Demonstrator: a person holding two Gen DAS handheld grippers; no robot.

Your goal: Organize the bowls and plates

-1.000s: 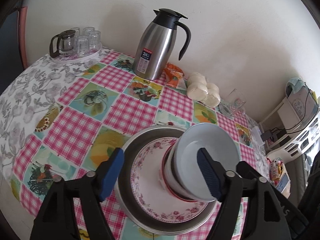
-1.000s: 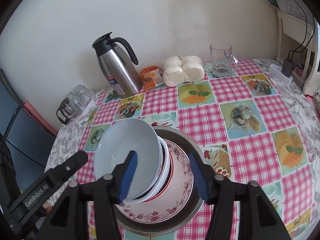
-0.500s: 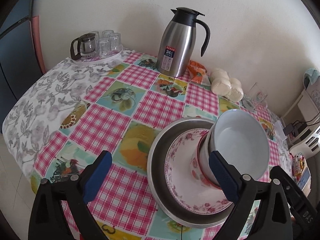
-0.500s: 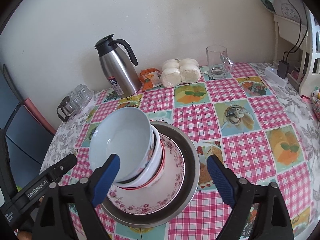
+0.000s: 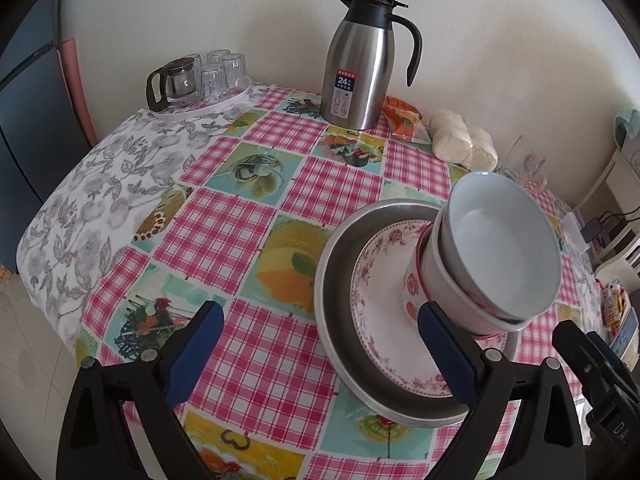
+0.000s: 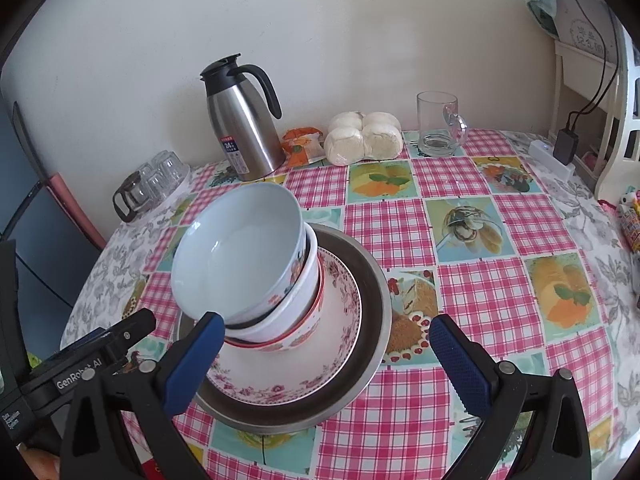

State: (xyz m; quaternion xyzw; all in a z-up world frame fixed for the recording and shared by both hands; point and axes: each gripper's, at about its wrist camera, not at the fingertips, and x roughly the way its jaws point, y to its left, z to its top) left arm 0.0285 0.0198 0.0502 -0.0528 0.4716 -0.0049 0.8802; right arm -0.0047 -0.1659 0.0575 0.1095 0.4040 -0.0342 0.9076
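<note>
Leaning bowls (image 6: pixel 244 264) rest on floral plate (image 6: pixel 336 320).

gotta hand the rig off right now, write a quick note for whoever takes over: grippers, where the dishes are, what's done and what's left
Left gripper: open, jaws have just been opening, nothing between them; it sits beside the stack.
Right gripper: open, jaws have just been opening; the stack's edge lies between the fingers, not pressed.
Dishes: metal basin on the checked tablecloth, floral plate in it, nested bowls on the plate, white bowl on top.
Done: everything stacked in one pile.
Left: the bowls seem to lean in both views; check and straighten them. No other plates or bowls in view.
</note>
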